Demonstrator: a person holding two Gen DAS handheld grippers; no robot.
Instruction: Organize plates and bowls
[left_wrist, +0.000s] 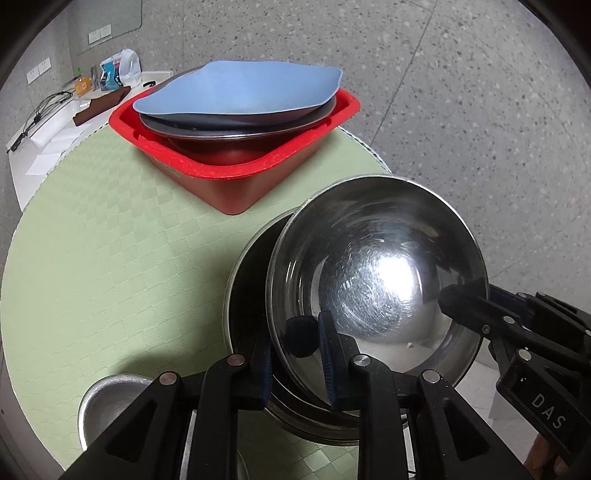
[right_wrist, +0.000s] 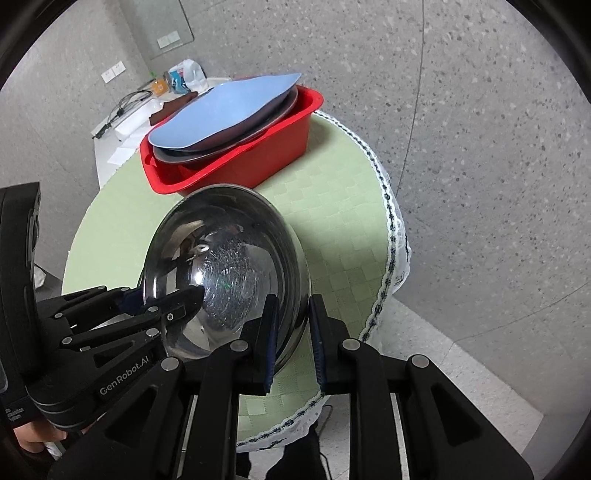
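Round table, green checked mat (left_wrist: 110, 258): its near edge is cut off by my own linkages in both views. A white lace cloth (right_wrist: 391, 221) hangs off the rim on the right.

Red tub (left_wrist: 236, 184): stands on the far part of the mat. It holds a stack topped by a blue plate (left_wrist: 236, 88). The dark plates (left_wrist: 221, 127) beneath show only as rims, so their number cannot be established.

Steel bowl (left_wrist: 369, 258): sits tilted at the near right of the mat, with its hollow turned toward me. It lies partly inside a second, darker bowl (left_wrist: 247, 280), which it mostly hides. How the two meet at the bottom is not visible.

Left gripper (left_wrist: 295, 365): nearly closed, it clamps the steel bowl's near rim, one pad inside and one outside.

Right gripper (right_wrist: 293, 343): its jaws are narrow and straddle the same bowl's rim on the right side. The curved wall hides the contact, so I cannot tell whether the pads are pressing.

Side counter (left_wrist: 55, 122), behind the table: it carries cables, papers and packets too small to identify.

Small metal cup (left_wrist: 107, 398): at the near left, half hidden by my left finger frame.

My left hand (right_wrist: 33, 437): only a sliver shows at the frame edge.
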